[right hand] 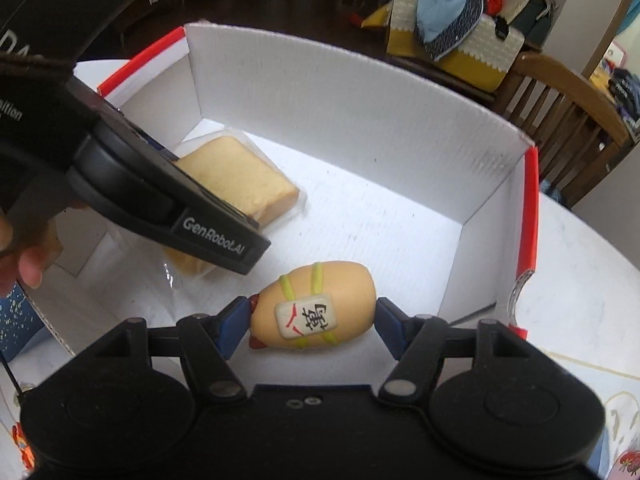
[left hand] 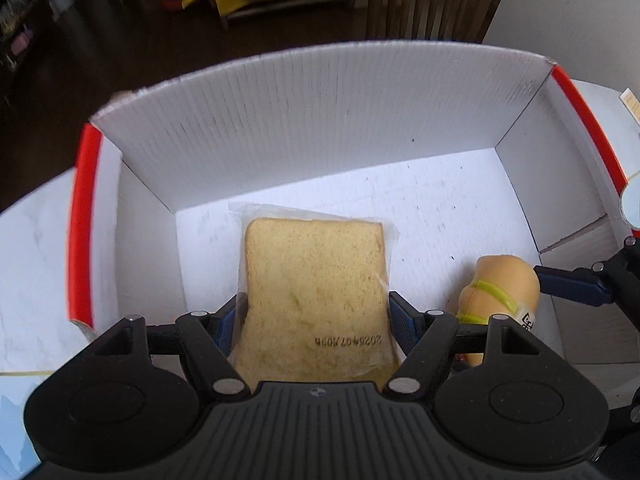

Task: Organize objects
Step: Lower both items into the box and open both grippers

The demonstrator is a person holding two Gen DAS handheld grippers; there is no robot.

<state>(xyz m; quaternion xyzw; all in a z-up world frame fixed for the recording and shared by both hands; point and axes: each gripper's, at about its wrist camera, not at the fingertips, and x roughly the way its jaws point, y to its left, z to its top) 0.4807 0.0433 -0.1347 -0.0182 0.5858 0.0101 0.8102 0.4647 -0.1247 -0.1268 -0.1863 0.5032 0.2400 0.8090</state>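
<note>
A wrapped slice of bread (left hand: 316, 292) lies in the white box (left hand: 304, 120), and my left gripper (left hand: 312, 320) is shut on its near end, blue pads against both sides. It also shows in the right wrist view (right hand: 240, 176), partly hidden by the left gripper body. A tan egg-shaped toy (right hand: 316, 312) with yellow bands and a white tile label sits on the box floor. My right gripper (right hand: 312, 324) is shut on it, pads touching both ends. The toy shows at the right in the left wrist view (left hand: 500, 292).
The box (right hand: 360, 120) has white corrugated walls and red rim strips (right hand: 528, 208), and stands on a white table (right hand: 592, 280). A wooden chair (right hand: 560, 112) and a cluttered bench stand behind. A blue carton (right hand: 16, 320) lies at the left.
</note>
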